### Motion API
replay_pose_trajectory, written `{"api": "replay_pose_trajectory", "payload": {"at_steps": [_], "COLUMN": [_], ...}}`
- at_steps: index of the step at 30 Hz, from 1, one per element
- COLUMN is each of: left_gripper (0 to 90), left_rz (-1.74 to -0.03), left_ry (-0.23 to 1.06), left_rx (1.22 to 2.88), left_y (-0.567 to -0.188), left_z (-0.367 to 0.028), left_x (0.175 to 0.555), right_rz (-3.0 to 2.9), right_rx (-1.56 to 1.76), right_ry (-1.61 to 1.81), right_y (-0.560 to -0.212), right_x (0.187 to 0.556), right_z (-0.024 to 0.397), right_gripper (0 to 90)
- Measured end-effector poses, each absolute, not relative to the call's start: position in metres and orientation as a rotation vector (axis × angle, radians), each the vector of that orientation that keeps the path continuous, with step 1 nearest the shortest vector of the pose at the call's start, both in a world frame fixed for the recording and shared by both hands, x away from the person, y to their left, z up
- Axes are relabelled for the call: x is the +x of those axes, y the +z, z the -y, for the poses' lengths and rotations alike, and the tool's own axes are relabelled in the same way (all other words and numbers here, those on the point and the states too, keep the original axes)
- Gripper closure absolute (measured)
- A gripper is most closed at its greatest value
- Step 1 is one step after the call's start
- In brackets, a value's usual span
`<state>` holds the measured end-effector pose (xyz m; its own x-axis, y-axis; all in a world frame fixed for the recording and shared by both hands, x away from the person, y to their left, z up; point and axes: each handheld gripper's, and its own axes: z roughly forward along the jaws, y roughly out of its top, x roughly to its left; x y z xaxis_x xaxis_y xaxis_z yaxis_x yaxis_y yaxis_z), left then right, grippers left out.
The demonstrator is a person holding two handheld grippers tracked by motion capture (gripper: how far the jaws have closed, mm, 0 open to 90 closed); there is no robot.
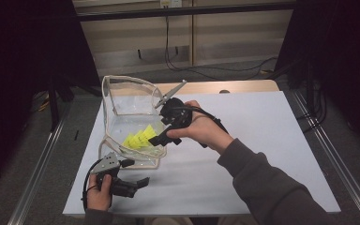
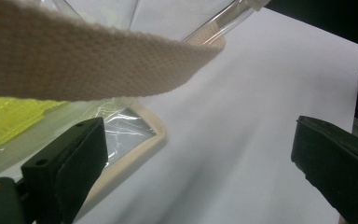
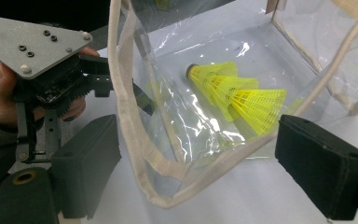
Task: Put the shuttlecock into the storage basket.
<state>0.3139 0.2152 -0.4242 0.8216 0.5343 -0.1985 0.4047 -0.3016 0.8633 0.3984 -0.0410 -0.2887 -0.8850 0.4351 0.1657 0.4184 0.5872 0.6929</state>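
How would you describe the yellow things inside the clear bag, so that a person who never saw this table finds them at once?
On the white table, toward its left side, stands a clear plastic bag with beige fabric edging, its mouth open. On its floor lie the yellow shuttlecocks, nested into one another, with net-like plastic skirts. They are the one bright colour among clear, white and black things.

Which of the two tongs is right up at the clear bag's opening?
The right tongs, held open at the bag's mouth beside the yellow shuttlecocks; the left tongs sit lower, outside the bag.

Both grippers' jaws — wide apart
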Motion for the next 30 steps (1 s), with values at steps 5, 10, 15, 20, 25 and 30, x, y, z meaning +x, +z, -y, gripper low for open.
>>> {"api": "replay_pose_trajectory", "payload": {"at_steps": [5, 10, 15, 20, 25, 30], "left_gripper": [3.7, 3.7, 3.7, 3.7, 3.7, 3.7], "left_rz": [-0.707, -0.708, -0.705, -0.712, -0.717, -0.716], "left_ry": [0.156, 0.157, 0.16, 0.156, 0.158, 0.16], "left_rx": [1.923, 1.922, 1.925, 1.92, 1.919, 1.922], "left_y": [-0.424, -0.424, -0.423, -0.424, -0.425, -0.424], "left_z": [-0.216, -0.216, -0.216, -0.216, -0.218, -0.218], "left_x": [0.314, 0.313, 0.313, 0.313, 0.312, 0.312], "right_rz": [-2.771, -2.761, -2.76, -2.741, -2.729, -2.703], "right_rx": [0.751, 0.746, 0.74, 0.747, 0.757, 0.77], "right_ry": [1.21, 1.243, 1.248, 1.269, 1.285, 1.306], "right_y": [-0.288, -0.29, -0.292, -0.293, -0.298, -0.303], "right_x": [0.398, 0.397, 0.395, 0.394, 0.392, 0.391], "right_z": [0.052, 0.062, 0.072, 0.083, 0.093, 0.102], "right_gripper": [12.4, 12.3, 12.2, 12.2, 12.3, 12.3]}}
